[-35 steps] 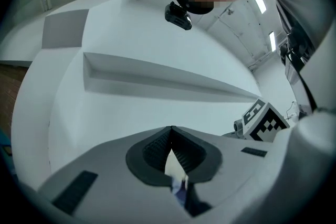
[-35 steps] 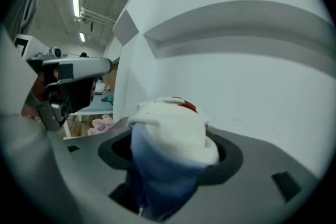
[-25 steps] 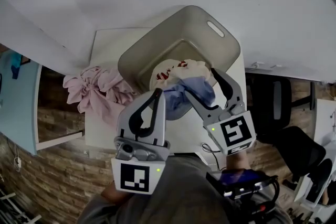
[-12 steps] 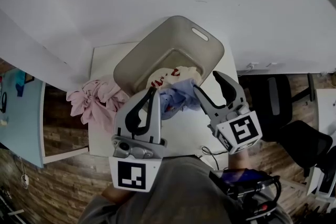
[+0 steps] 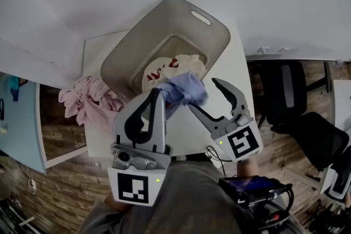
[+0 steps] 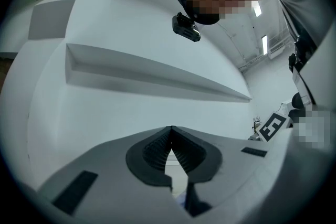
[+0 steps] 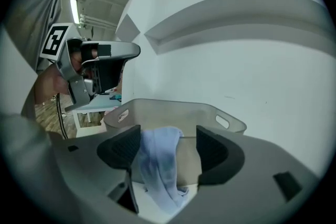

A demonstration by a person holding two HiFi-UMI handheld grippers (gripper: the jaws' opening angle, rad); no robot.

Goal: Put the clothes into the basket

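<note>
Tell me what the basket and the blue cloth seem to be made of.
The basket looks like grey matte plastic, perhaps slightly translucent: smooth moulded walls and rounded corners. The blue cloth looks like thin, soft fabric: it hangs in limp folds.

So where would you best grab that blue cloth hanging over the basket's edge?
Probably the bunched top of the blue cloth, where it lies on the basket rim, coming from the near side: the tail hanging outside is thin and floppy. The right gripper, whose jaws have just been opening, has the cloth between them.
</note>
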